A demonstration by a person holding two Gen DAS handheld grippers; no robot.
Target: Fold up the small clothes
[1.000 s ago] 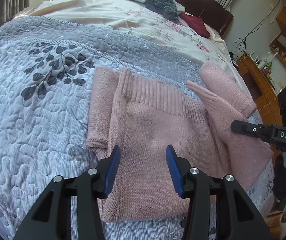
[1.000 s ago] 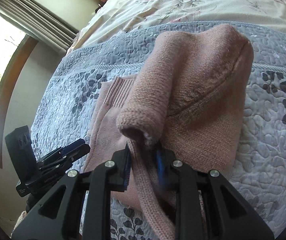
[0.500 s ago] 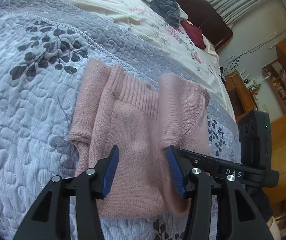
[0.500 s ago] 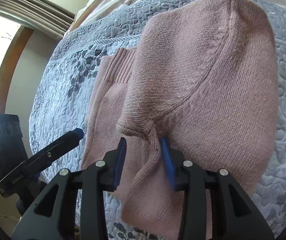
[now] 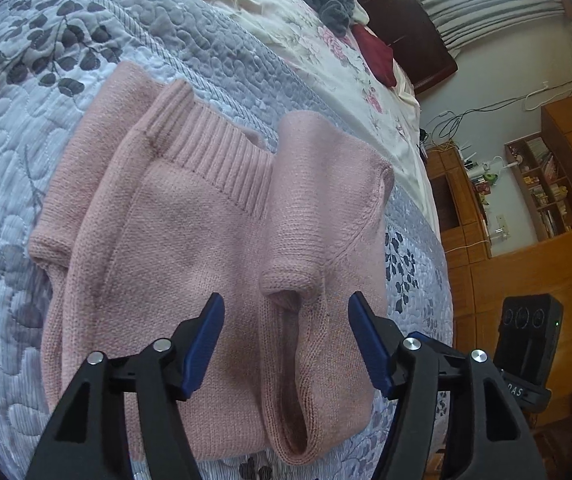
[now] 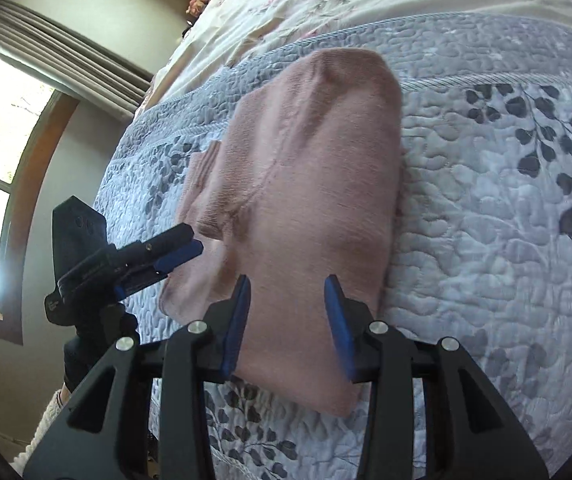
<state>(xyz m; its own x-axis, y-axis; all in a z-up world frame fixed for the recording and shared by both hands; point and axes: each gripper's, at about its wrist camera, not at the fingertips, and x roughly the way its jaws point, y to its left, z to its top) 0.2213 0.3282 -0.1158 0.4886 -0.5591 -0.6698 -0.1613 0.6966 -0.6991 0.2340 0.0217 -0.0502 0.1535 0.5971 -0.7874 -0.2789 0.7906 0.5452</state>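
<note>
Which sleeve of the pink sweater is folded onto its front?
The sleeve nearer the wooden shelves; the other sleeve lies beside the body on the quilt.

The pink sweater (image 5: pixel 190 248) is soft matt knit, ribbed at the collar. Beneath it the quilt (image 5: pixel 14 152) is stitched, puckered cloth (faintly sheeny), and the cabinet (image 5: pixel 534 240) is smooth orange-brown wood.

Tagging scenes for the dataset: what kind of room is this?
Most likely a home bedroom. The pink sweater lies on a quilted bedspread over a bed with a dark wooden headboard; wooden bookshelves and a curtained window flank it.
</note>
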